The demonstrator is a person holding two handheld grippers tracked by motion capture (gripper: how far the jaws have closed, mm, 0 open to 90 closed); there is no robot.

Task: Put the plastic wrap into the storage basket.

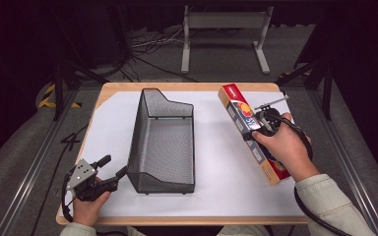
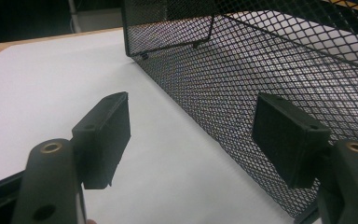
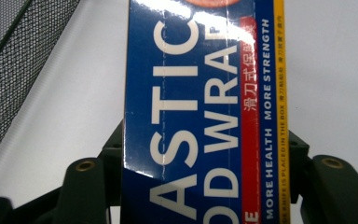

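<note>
A long plastic wrap box (image 1: 236, 105), blue with red and yellow print, lies at the right of the table, and my right gripper (image 1: 260, 127) is shut on its middle. In the right gripper view the box (image 3: 200, 107) runs up between the two black jaws, which press its sides. A black wire mesh basket (image 1: 163, 142) stands in the middle of the white sheet. My left gripper (image 1: 114, 169) is open at the basket's near left corner. Its fingers (image 2: 105, 135) stand wide apart beside the mesh wall (image 2: 242, 79), with nothing between them.
The white sheet (image 1: 108, 123) covers most of the wooden table (image 1: 187, 87). A white metal stand (image 1: 224, 29) and loose cables (image 1: 152, 42) sit on the floor beyond the far edge. Black frame rails run along both sides.
</note>
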